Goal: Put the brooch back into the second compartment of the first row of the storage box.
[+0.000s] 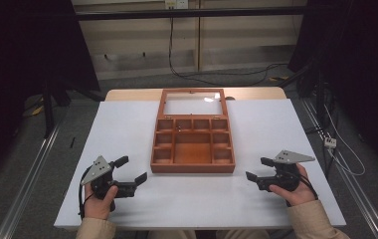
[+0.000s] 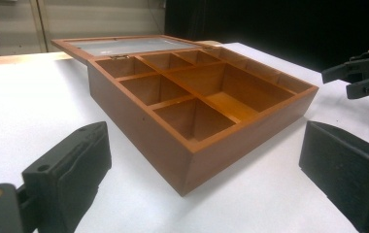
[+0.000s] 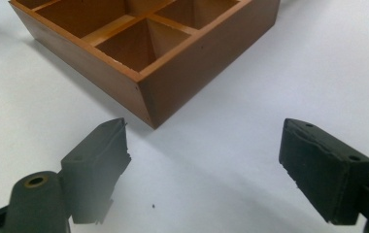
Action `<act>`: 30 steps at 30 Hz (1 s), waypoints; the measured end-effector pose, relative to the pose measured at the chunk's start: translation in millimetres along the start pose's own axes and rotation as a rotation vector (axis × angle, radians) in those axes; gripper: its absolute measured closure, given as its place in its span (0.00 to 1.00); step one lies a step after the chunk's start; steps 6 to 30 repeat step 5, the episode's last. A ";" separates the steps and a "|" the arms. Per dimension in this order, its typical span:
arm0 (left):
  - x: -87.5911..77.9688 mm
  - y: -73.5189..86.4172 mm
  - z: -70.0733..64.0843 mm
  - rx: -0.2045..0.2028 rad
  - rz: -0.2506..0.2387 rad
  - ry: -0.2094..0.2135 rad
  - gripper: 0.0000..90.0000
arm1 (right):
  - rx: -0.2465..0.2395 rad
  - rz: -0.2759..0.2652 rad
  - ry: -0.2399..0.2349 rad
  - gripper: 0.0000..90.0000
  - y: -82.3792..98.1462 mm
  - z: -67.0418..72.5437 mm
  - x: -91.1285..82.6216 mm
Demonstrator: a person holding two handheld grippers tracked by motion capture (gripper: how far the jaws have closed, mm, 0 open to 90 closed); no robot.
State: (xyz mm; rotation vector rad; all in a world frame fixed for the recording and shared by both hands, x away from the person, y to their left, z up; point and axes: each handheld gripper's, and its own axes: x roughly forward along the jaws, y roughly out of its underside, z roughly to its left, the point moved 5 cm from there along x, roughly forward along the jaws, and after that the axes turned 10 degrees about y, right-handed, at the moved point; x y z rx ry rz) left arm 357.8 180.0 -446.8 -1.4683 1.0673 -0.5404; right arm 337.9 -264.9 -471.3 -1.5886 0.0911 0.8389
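At the near edge of a white table [image 1: 127, 124], a person in tan sleeves holds a black two-jaw gripper in each hand, both pointed inward toward a wooden box. The left gripper [image 1: 133, 169] sits near the table's near-left corner, its jaws spread wide with nothing between them; in the left gripper view [image 2: 197, 160] the box's near-left corner stands between and just beyond the two pads, apart from both. The right gripper [image 1: 259, 168] is held at the near right, its grey three-cornered plate [image 1: 294, 157] on top, and its jaws are likewise wide apart and empty; in the right gripper view [image 3: 202, 160] the box's near-right corner lies just ahead of the pads, with bare tabletop between.

The wooden box [image 1: 193, 149] rests flat on the middle of the table, between the two grippers and a little farther from the person than either. It stands open, showing a large central compartment ringed by smaller ones along the left, right and far sides. Its glass-panelled lid [image 1: 193, 103] is swung back on hinges and lies flat beyond the far edge of the box, reaching the table's far wooden strip [image 1: 127, 94].

Beyond the table, dark cables [image 1: 217, 77] trail across a grey floor toward a pale wall, with black curtains on both sides.
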 end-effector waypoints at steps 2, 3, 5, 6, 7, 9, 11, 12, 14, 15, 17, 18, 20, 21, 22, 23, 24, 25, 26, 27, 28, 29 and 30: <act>-0.1 0.0 0.2 0.001 0.001 -0.001 0.05 | 0.005 -0.002 0.008 0.19 2.4 -2.3 -0.9; 0.1 -0.1 0.3 -0.001 0.000 -0.002 0.05 | 0.010 -0.002 0.009 0.19 3.2 -2.9 -1.3; 0.2 0.2 0.8 -0.001 0.005 -0.002 0.05 | 0.016 -0.005 0.010 0.19 3.9 -3.5 -1.7; 0.2 0.2 0.8 -0.001 0.005 -0.002 0.05 | 0.016 -0.005 0.010 0.19 3.9 -3.5 -1.7; 0.2 0.2 0.8 -0.001 0.005 -0.002 0.05 | 0.016 -0.005 0.010 0.19 3.9 -3.5 -1.7; 0.2 0.2 0.8 -0.001 0.005 -0.002 0.05 | 0.016 -0.005 0.010 0.19 3.9 -3.5 -1.7; 0.2 0.2 0.8 -0.001 0.005 -0.002 0.05 | 0.016 -0.005 0.010 0.19 3.9 -3.5 -1.7; 0.2 0.2 0.8 -0.001 0.005 -0.002 0.05 | 0.016 -0.005 0.010 0.19 3.9 -3.5 -1.7; 0.2 0.2 0.8 -0.001 0.005 -0.002 0.05 | 0.016 -0.005 0.010 0.19 3.9 -3.5 -1.7; 0.2 0.2 0.8 -0.001 0.005 -0.002 0.05 | 0.016 -0.005 0.010 0.19 3.9 -3.5 -1.7; 0.2 0.2 0.8 -0.001 0.005 -0.002 0.05 | 0.016 -0.005 0.010 0.19 3.9 -3.5 -1.7; 0.2 0.2 0.8 -0.001 0.005 -0.002 0.05 | 0.016 -0.005 0.010 0.19 3.9 -3.5 -1.7; 0.2 0.2 0.8 -0.001 0.005 -0.002 0.05 | 0.016 -0.005 0.010 0.19 3.9 -3.5 -1.7; 0.2 0.2 0.8 -0.001 0.005 -0.002 0.05 | 0.016 -0.005 0.010 0.19 3.9 -3.5 -1.7; 0.2 0.2 0.8 -0.001 0.005 -0.002 0.05 | 0.016 -0.005 0.010 0.19 3.9 -3.5 -1.7; 0.2 0.2 0.8 -0.001 0.005 -0.002 0.05 | 0.016 -0.005 0.010 0.19 3.9 -3.5 -1.7; 0.2 0.2 0.8 -0.001 0.005 -0.002 0.05 | 0.016 -0.005 0.010 0.19 3.9 -3.5 -1.7; 0.2 0.2 0.8 -0.001 0.005 -0.002 0.05 | 0.016 -0.005 0.010 0.19 3.9 -3.5 -1.7; 0.2 0.2 0.8 -0.001 0.005 -0.002 0.05 | 0.016 -0.005 0.010 0.19 3.9 -3.5 -1.7; 0.2 0.2 0.8 -0.001 0.005 -0.002 0.05 | 0.016 -0.005 0.010 0.19 3.9 -3.5 -1.7; 0.2 0.2 0.8 -0.001 0.005 -0.002 0.05 | 0.016 -0.005 0.010 0.19 3.9 -3.5 -1.7; 0.2 0.2 0.8 -0.001 0.005 -0.002 0.05 | 0.016 -0.005 0.010 0.19 3.9 -3.5 -1.7; 0.2 0.2 0.8 -0.001 0.005 -0.002 0.05 | 0.016 -0.005 0.010 0.19 3.9 -3.5 -1.7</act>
